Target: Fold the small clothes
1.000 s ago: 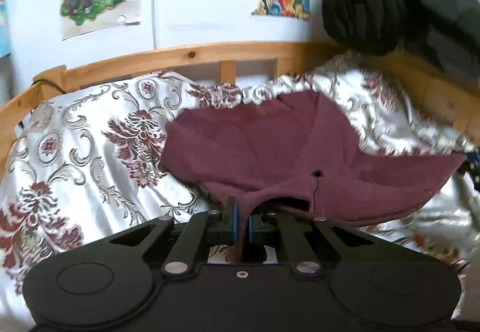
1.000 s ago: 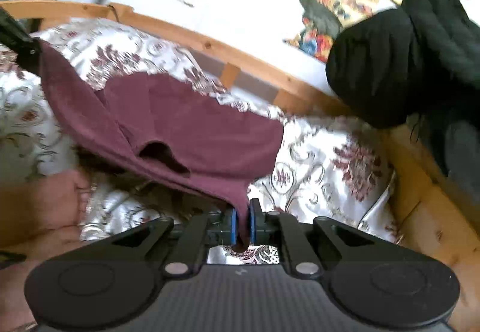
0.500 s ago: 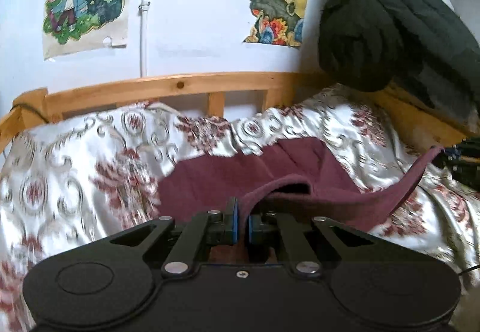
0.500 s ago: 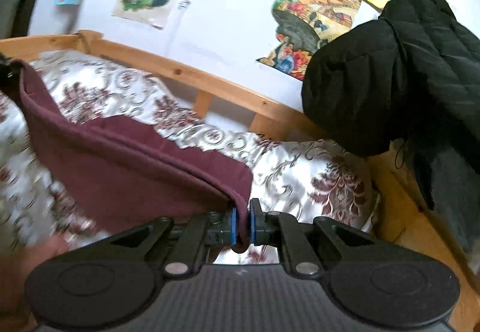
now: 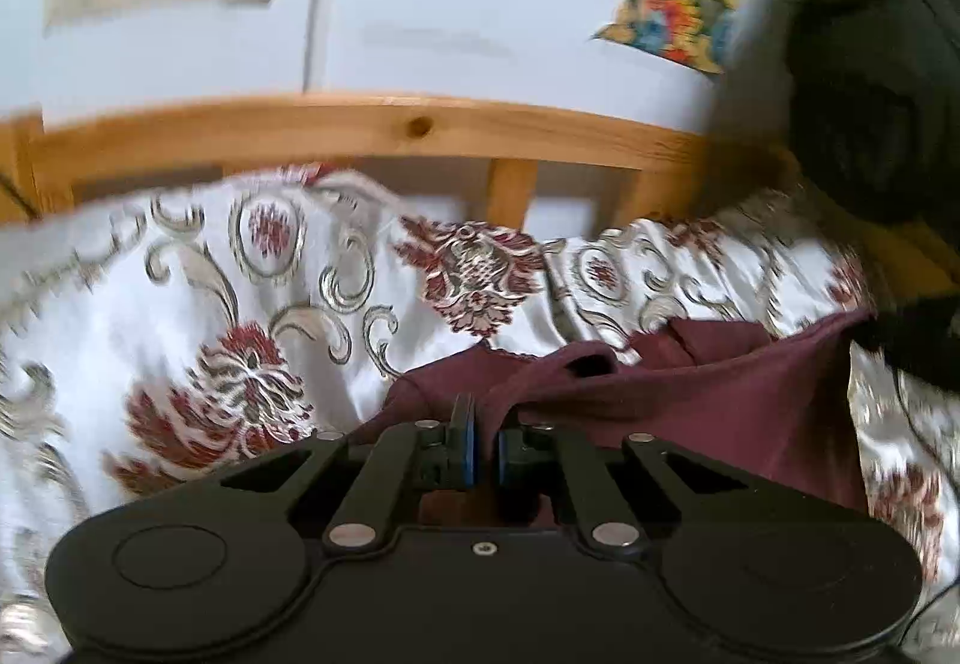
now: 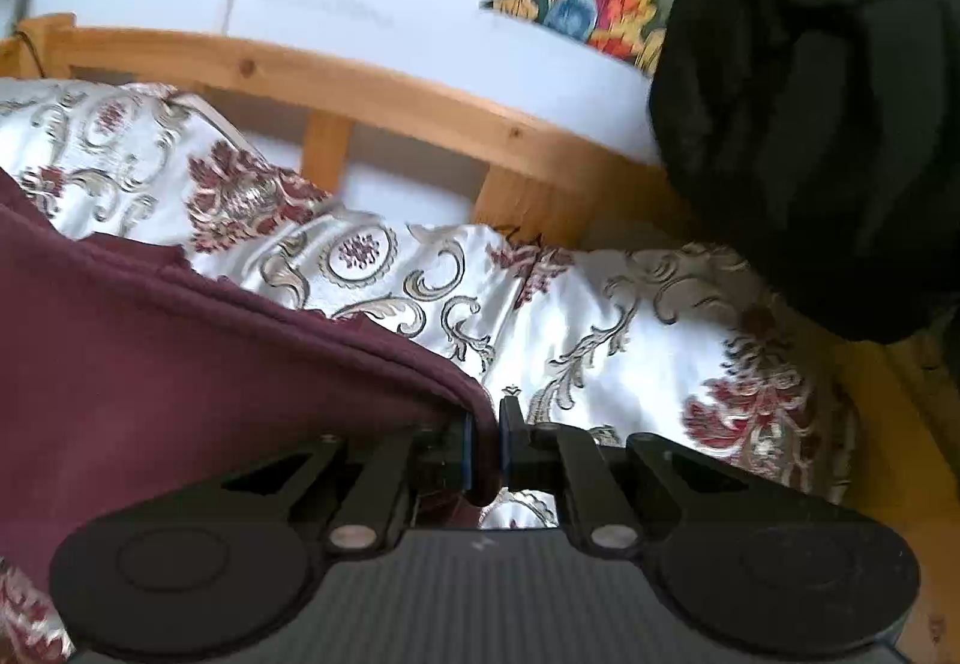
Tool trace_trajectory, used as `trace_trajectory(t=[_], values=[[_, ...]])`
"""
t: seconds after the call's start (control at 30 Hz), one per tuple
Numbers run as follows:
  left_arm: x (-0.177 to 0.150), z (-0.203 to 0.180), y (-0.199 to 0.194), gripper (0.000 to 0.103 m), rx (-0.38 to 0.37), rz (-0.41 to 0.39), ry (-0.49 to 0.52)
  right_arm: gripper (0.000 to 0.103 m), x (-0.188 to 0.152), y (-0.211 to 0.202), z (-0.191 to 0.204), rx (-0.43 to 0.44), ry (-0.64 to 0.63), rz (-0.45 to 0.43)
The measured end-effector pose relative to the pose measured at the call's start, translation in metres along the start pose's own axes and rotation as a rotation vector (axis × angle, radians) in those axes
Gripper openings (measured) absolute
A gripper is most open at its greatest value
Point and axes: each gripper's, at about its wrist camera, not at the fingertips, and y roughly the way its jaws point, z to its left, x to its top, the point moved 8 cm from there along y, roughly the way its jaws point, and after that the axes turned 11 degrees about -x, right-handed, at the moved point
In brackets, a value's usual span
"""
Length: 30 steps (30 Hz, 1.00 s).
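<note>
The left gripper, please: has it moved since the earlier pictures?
Yes. The left gripper has moved toward the wooden bed rail, which now looms closer.

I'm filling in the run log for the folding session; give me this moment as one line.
phase: carrying fold | left gripper: shut on maroon garment | right gripper: shut on same garment | surface: floral bedspread

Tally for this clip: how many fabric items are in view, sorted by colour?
Maroon: 1, the small garment, pinched by the left gripper and the right gripper.
Black: 1, the padded coat over the bed rail.
White with floral print: 1, the bedspread.
Total: 3
</note>
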Motion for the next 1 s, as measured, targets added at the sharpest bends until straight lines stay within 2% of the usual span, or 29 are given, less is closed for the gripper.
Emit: trace_trajectory(t=[0.17,0.37,0.47,0.53,0.6,0.67,0.73,0.83,0.9,0.93,1.0], values=[[-0.011,0.03,0.026,0.01,-0.044,-0.035,-0.121,0.01,-0.009,0.027,0.016,-0.001,0.029,0.044],[-0.02,0.052,0.046,0.011,-0.064,-0.02,-0.16,0.01,-0.013,0.039,0.023,-0.002,0.084,0.067],[-0.022,0.057,0.049,0.017,-0.073,-0.024,-0.17,0.01,-0.01,0.049,0.024,-0.004,0.118,0.082],[-0.022,0.062,0.048,0.027,-0.07,-0.031,-0.19,0.01,-0.009,0.055,0.025,-0.007,0.139,0.092],[-0.024,0.066,0.046,0.032,-0.075,-0.034,-0.224,0.011,-0.009,0.062,0.025,-0.01,0.157,0.104],[-0.024,0.067,0.044,0.043,-0.077,-0.036,-0.233,0.012,-0.01,0.068,0.026,-0.011,0.185,0.123],[-0.022,0.07,0.039,0.066,-0.063,-0.045,-0.232,0.012,-0.011,0.073,0.027,-0.014,0.203,0.134],[-0.02,0.075,0.034,0.077,-0.042,-0.059,-0.234,0.022,-0.013,0.076,0.027,-0.028,0.223,0.132],[-0.02,0.076,0.033,0.082,-0.033,-0.052,-0.227,0.045,-0.015,0.076,0.023,-0.039,0.238,0.127],[-0.021,0.076,0.034,0.087,-0.024,-0.048,-0.223,0.05,-0.017,0.076,0.021,-0.043,0.252,0.124],[-0.023,0.075,0.035,0.093,-0.008,-0.041,-0.207,0.072,-0.023,0.077,0.015,-0.043,0.288,0.121]])
